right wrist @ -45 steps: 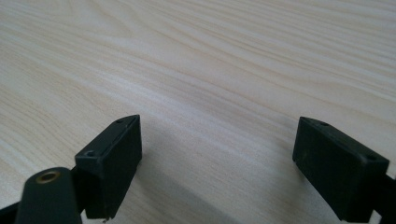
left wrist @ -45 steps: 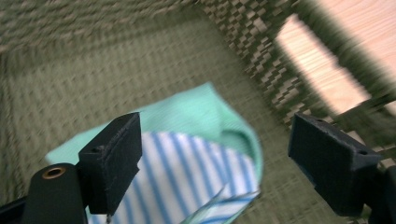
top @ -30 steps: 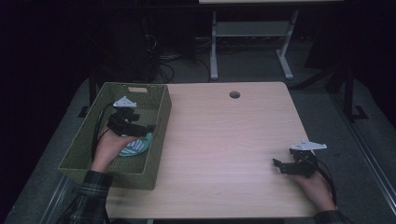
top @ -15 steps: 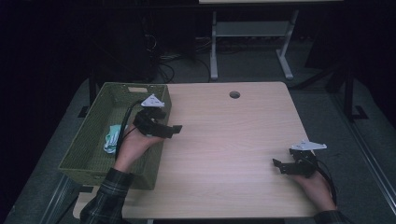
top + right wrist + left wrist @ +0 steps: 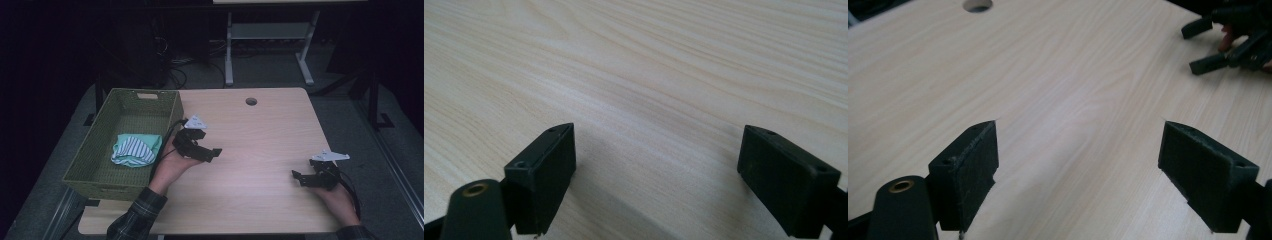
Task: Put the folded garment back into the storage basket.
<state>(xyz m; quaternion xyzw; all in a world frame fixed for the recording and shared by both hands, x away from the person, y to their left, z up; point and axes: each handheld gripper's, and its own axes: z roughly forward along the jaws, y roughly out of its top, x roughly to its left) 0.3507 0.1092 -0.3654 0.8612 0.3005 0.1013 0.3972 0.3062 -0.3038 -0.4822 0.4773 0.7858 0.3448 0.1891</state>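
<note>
A green woven basket [image 5: 95, 150] stands at the table's left edge, with a teal and white striped cloth [image 5: 135, 150] lying inside it. My left gripper [image 5: 212, 152] hovers over the table just right of the basket, open and empty. Its own view shows the jaws wide apart [image 5: 1078, 165] above bare wood. My right gripper [image 5: 298, 177] rests near the table's front right, open with nothing between its jaws [image 5: 656, 170]. It also appears far off in the left gripper view [image 5: 1230, 42].
The light wooden table [image 5: 250, 135] has a round cable hole [image 5: 251, 101] near its far edge. A metal stand [image 5: 267, 40] and cables sit on the dark floor behind the table.
My left gripper has come out of the basket and moved right over the table, leaving the striped cloth lying in the basket. The right gripper has stayed put.
</note>
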